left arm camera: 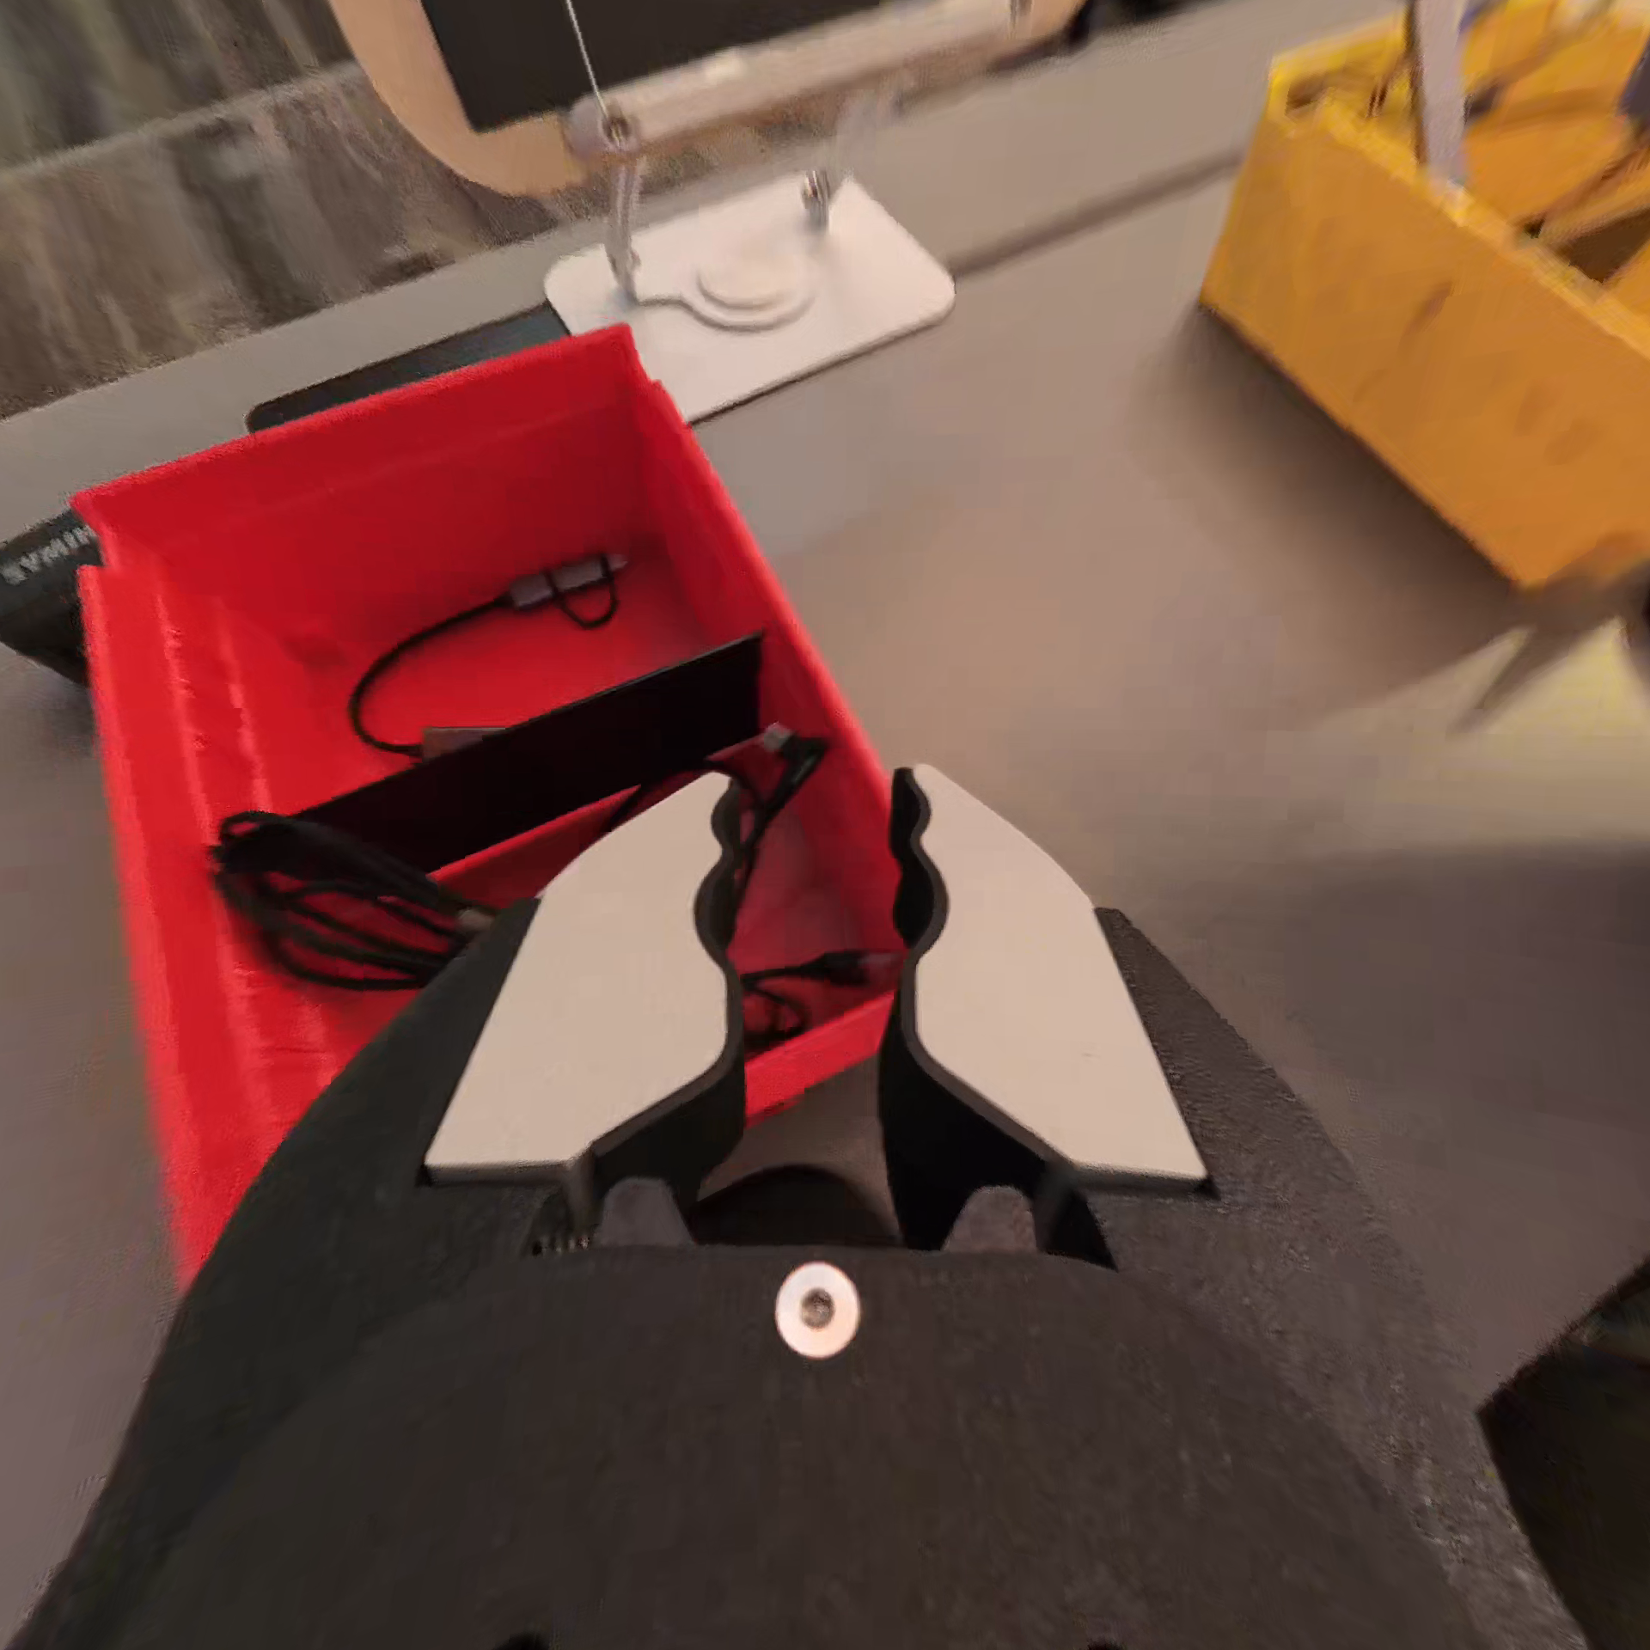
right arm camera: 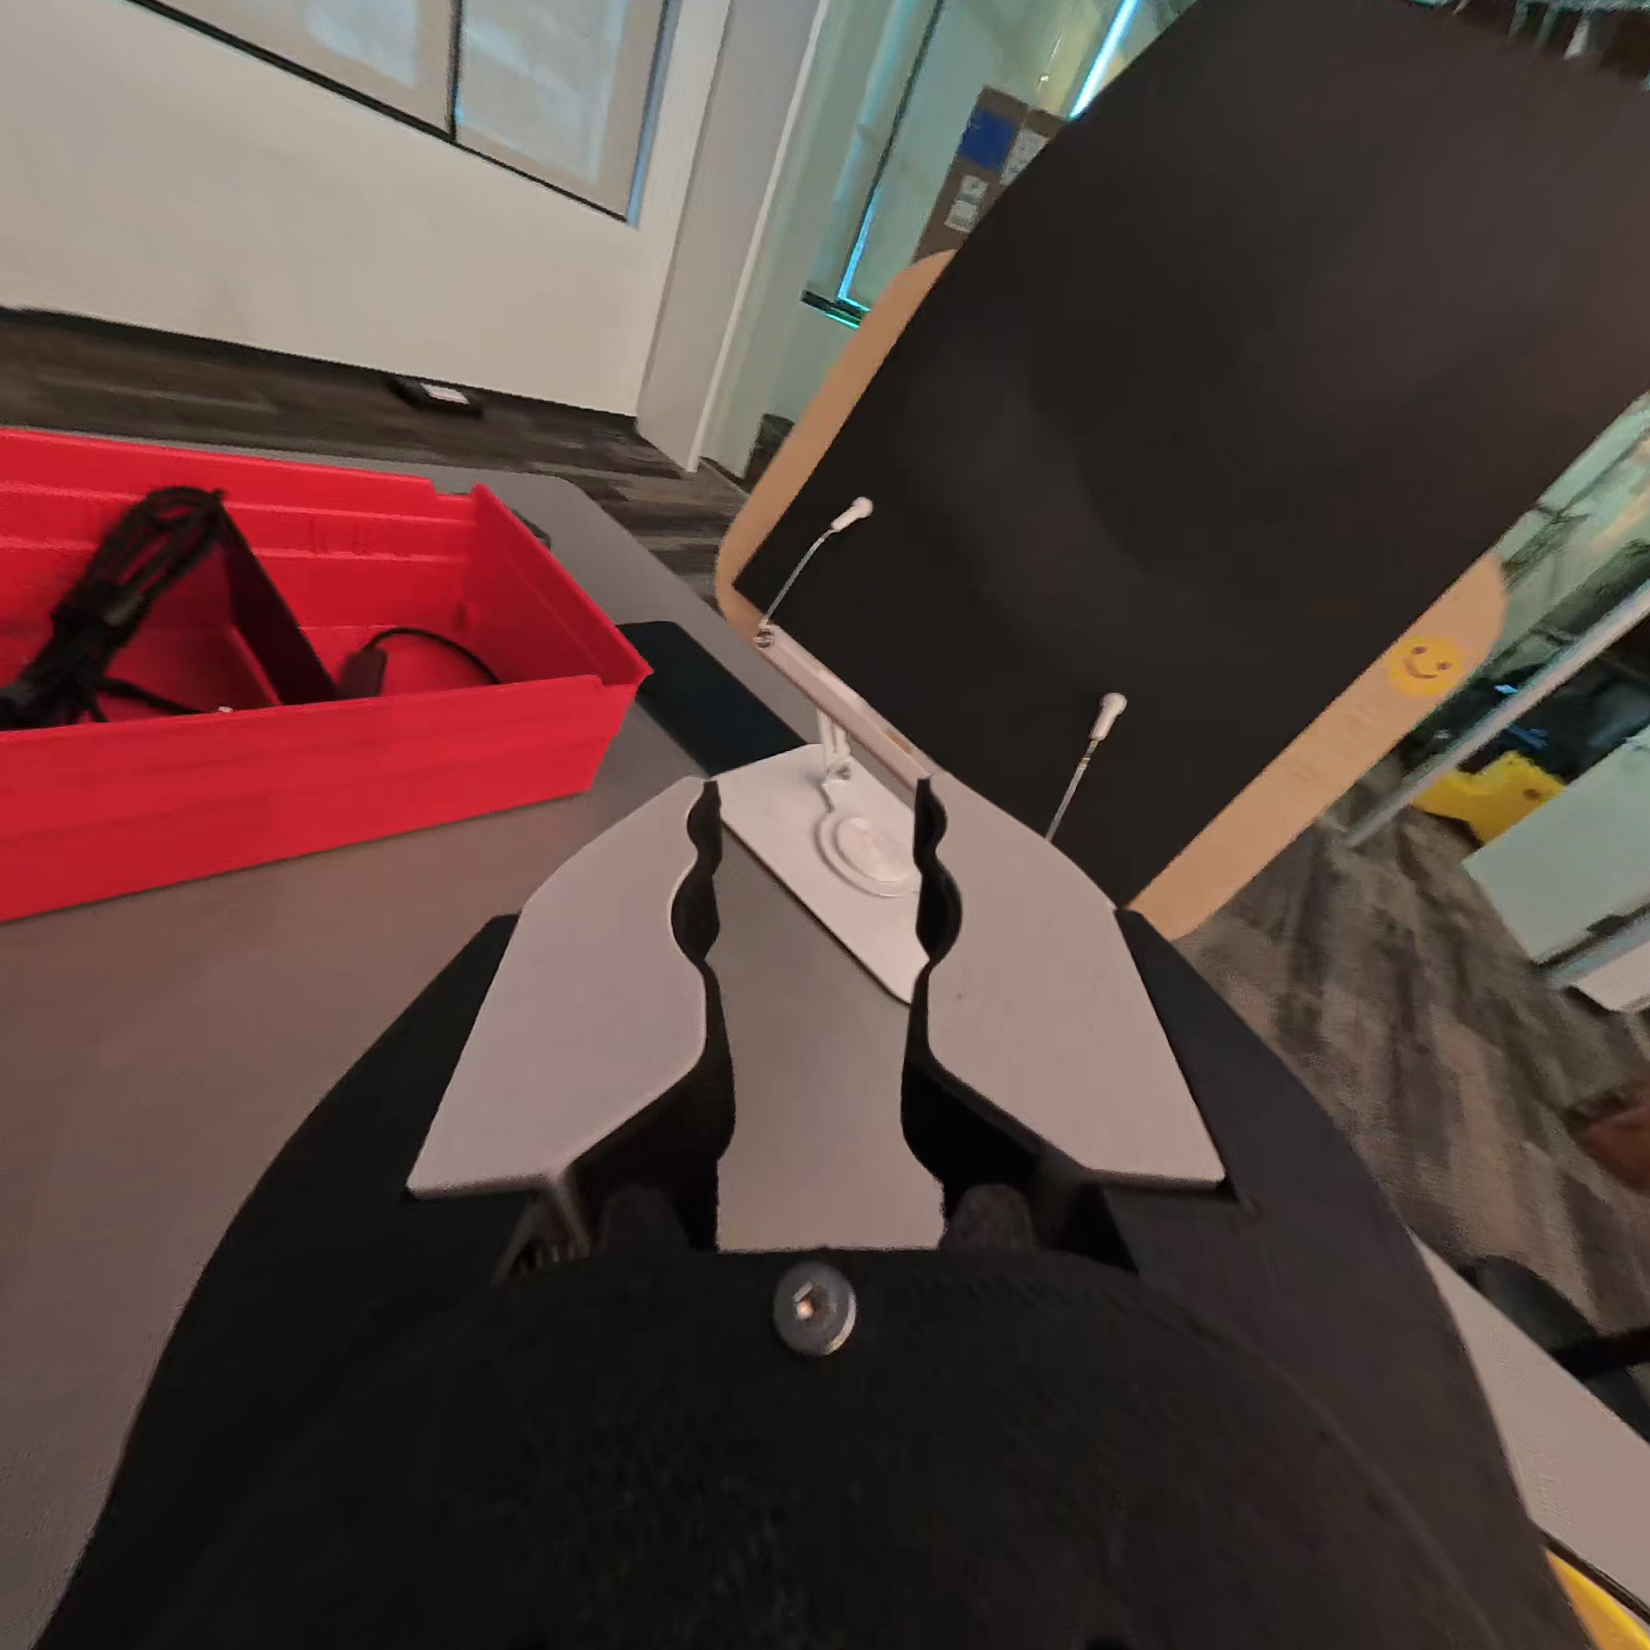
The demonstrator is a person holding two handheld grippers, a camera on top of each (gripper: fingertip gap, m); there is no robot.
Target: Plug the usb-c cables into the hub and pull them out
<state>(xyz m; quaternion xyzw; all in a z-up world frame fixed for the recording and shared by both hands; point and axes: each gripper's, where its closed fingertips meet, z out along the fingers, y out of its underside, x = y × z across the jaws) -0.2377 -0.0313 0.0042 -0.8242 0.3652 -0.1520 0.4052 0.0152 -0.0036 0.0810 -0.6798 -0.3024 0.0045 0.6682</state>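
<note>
Clearly nothing is plugged yet: the hub (left arm camera: 571, 580) lies in the far compartment of the red bin (left arm camera: 179, 804), at eleven o'clock from my left gripper (left arm camera: 812, 795), and the usb-c cables (left arm camera: 339, 911) lie coiled in the near compartment, past a black divider (left arm camera: 554, 759). Every plugging and pulling is still ahead. My left gripper hovers tilted down over the bin's near corner, jaws apart, empty. My right gripper (right arm camera: 814, 795) hangs level over the table (right arm camera: 268, 1027), jaws apart, empty, the bin at ten o'clock.
</note>
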